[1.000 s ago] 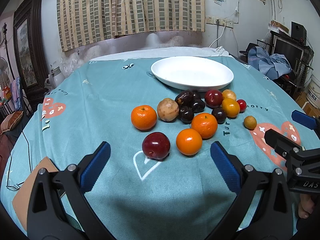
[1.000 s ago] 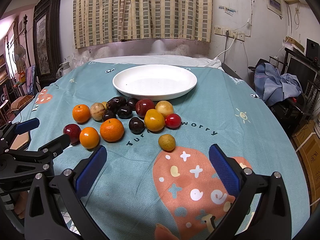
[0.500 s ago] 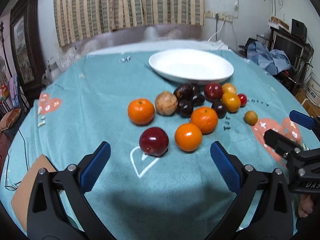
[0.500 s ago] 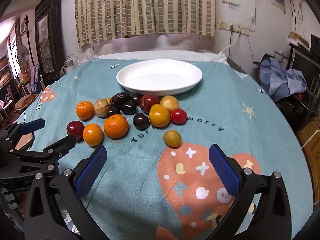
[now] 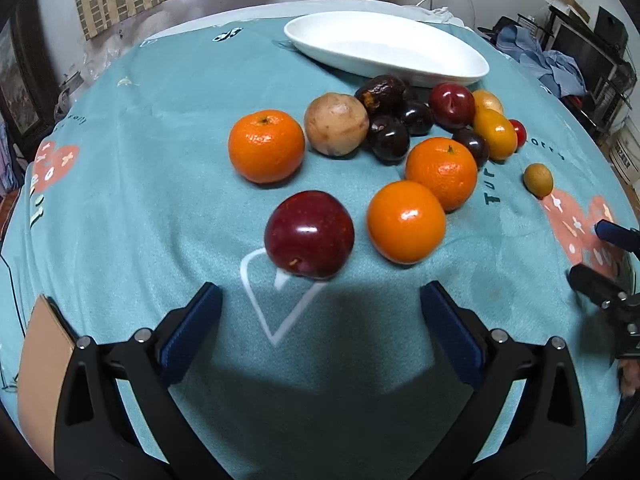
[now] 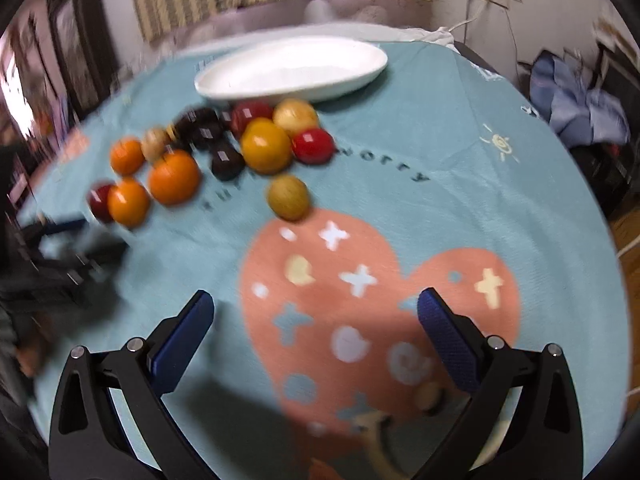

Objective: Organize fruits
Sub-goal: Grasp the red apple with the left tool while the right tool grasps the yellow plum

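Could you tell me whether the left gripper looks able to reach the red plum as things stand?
Probably yes: the left gripper is open, the red plum lies just ahead of its fingers, and only bare cloth lies between.

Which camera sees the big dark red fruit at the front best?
The left wrist view: the dark red fruit sits close, sharp and whole, just ahead of the open left gripper. In the right wrist view it is a small, blurred shape at the left, partly behind an orange.

Teal tablecloth [image 5: 160, 140], coral heart print [image 6: 380, 300]; white plate [image 5: 384, 46]; dark red plum [image 5: 309, 234]; blue claw pads [image 5: 188, 336]
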Demonstrator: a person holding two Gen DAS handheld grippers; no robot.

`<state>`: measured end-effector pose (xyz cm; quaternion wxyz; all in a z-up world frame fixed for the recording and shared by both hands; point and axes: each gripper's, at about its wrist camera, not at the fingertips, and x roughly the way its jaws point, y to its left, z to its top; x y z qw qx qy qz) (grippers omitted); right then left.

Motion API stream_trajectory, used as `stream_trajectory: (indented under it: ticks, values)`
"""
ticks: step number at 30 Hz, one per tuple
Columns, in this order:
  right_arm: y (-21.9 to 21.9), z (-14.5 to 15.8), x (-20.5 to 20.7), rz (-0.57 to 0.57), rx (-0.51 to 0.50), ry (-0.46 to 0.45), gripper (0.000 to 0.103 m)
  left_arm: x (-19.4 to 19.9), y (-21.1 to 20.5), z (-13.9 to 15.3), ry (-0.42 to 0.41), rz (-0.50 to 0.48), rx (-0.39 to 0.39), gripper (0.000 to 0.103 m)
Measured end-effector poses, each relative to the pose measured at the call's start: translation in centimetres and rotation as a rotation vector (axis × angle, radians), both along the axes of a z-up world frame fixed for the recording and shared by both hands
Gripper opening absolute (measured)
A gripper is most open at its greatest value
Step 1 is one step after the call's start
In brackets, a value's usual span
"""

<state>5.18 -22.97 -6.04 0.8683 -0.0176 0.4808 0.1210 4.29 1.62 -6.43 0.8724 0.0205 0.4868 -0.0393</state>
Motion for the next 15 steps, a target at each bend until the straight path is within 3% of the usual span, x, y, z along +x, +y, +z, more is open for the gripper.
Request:
stream_trajectory:
  ticks: [2,7,9,12,15]
  values:
    - [-0.5,0.0,-0.1,0.015,0.019,-0.002,0.102,-0.2,0.1,0.2,0.002,0.000,-0.002,0.101]
    - [0.5,-0.3,-0.6,0.107,-0.076,0.000,0.102,0.3,0.0,0.6,0.008,-0.012,0.003,0.101]
    - [0.2,-0.1,-0.6,0.115,-0.064,0.003,0.102,1.1,-0.1,0.9,0.014,-0.050,-0.005,0.101]
    - [-0.2,1.3,-0.4,0.106,-0.033,-0.089,0.102,2.1,0.2,1.4,-0.026,-0.094,-0.002,0.101]
    - [0.1,1.7,1.0,0.129,0.018,-0.102,0.102,2.8,0.6,1.5,-0.027,-0.111,-0.004,0.101]
